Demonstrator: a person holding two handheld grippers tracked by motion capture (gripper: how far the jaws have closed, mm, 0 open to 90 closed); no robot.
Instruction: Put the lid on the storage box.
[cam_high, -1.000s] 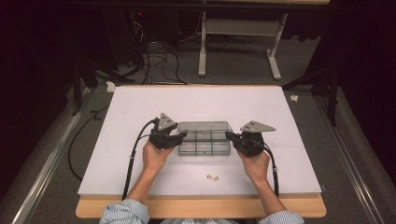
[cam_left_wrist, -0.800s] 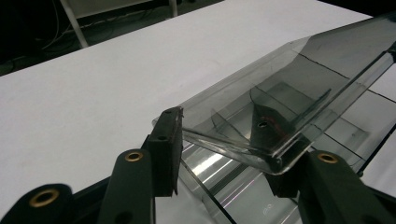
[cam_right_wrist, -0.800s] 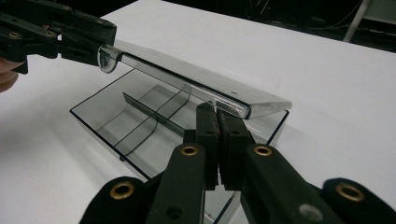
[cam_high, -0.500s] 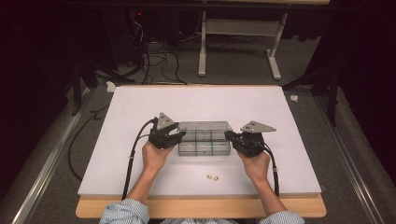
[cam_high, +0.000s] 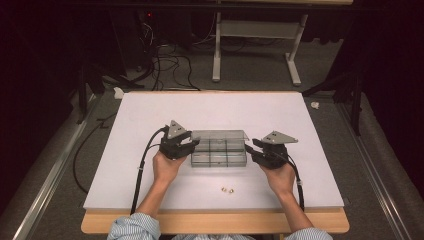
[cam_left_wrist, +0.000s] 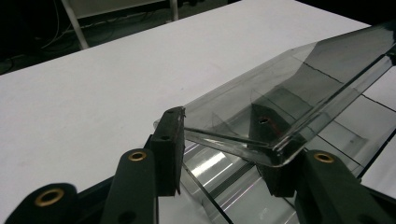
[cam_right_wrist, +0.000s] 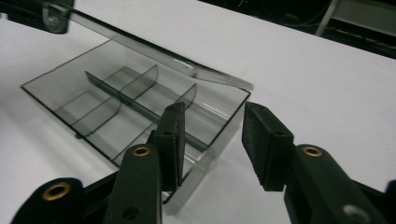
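Observation:
A clear plastic compartment box (cam_high: 219, 159) lies at the middle of the white table (cam_high: 150, 110), its lid (cam_high: 220, 135) tilted up. My left gripper (cam_high: 192, 145) is at the box's left end, shut on the lid's corner. In the left gripper view the lid (cam_left_wrist: 289, 93) sits pinched between the pads of that gripper (cam_left_wrist: 224, 154). My right gripper (cam_high: 250, 147) is at the box's right end. Its jaws have just been opening. In the right gripper view that gripper (cam_right_wrist: 212, 140) stands open around the box's (cam_right_wrist: 116, 102) near corner, pads not pressing on it.
Two small brass-coloured pieces (cam_high: 228, 190) lie on the table in front of the box, between the person's hands. Cables trail from both grippers toward the table's near edge. A white desk frame (cam_high: 255, 45) and floor cables stand beyond the far edge.
The right gripper's jaws have spread apart at the box's right end. The left gripper keeps its place on the lid, and the box has not shifted.

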